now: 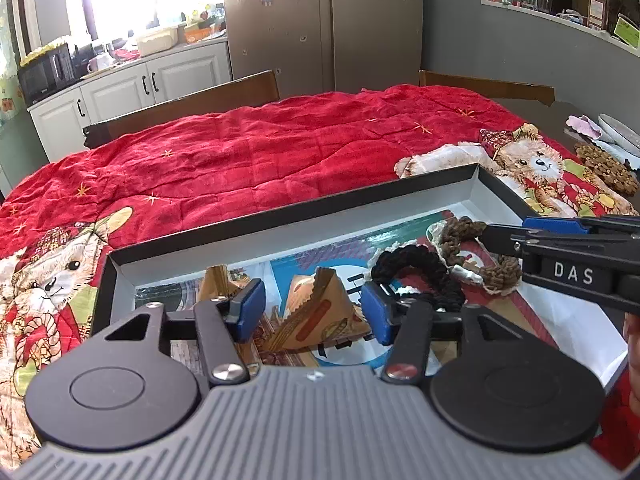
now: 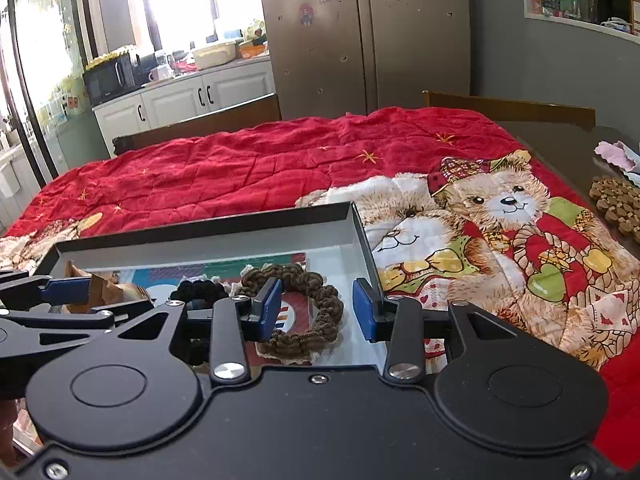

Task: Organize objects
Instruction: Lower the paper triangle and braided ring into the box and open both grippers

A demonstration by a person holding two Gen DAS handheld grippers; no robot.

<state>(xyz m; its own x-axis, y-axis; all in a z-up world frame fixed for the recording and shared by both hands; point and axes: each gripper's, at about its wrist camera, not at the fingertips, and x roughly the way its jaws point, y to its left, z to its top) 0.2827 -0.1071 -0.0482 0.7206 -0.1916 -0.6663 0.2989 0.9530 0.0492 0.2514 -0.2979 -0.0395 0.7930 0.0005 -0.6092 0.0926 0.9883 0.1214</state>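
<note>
A shallow black box point(image 1: 304, 204) with grey inner walls lies on the red quilt; it also shows in the right wrist view point(image 2: 208, 236). Inside lie a black scrunchie point(image 1: 416, 268), a brown scrunchie point(image 1: 460, 236) and tan snack packets point(image 1: 320, 312). My left gripper point(image 1: 312, 308) is open above the packets, holding nothing. My right gripper point(image 2: 316, 308) is open over the brown scrunchie point(image 2: 316, 284) near the box's right wall, holding nothing. The black scrunchie point(image 2: 200, 290) lies left of it. The right gripper enters the left wrist view point(image 1: 500, 240) from the right.
A red quilt with teddy bear prints point(image 2: 500, 208) covers the table. Brown heart-shaped pieces point(image 2: 616, 204) and plates point(image 1: 616, 132) sit at the far right. Wooden chair backs point(image 1: 192, 108) stand behind the table. Kitchen cabinets point(image 1: 120, 92) and a fridge point(image 2: 360, 32) are beyond.
</note>
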